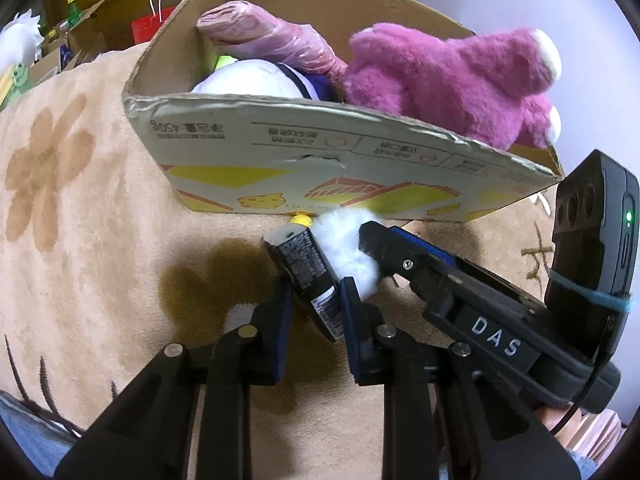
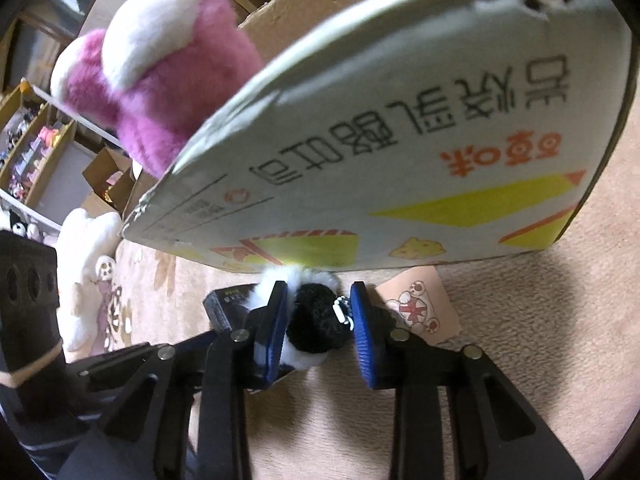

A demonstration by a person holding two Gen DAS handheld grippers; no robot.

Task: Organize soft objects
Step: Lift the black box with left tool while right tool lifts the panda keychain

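Cardboard box (image 1: 304, 184), printed, with a ragged torn top edge, sits on a plush beige carpet (image 1: 92, 216) with brown flower shapes. Inside it lie a shaggy magenta plush bear (image 1: 452, 84), a smooth white plush (image 1: 248, 80) and a pink wrapped roll (image 1: 272, 36). Seen from the left wrist, the left tongs (image 1: 316, 300) are nearly pressed together, pinching a small dark printed carton (image 1: 308, 276) that has a yellow cap and lies just before the box wall. The right tongs (image 1: 372, 252) reach in from the right beside it, against white fluff (image 1: 348, 248).

From the right wrist, the right tongs (image 2: 318, 324) pinch a fuzzy black-and-white pompom toy (image 2: 316, 328) with a small bead chain, on the carpet, touching the foot of the box (image 2: 400, 152). A tan printed card (image 2: 420, 308) lies just right. Bare carpet stays open to the right; the box wall closes off the front.
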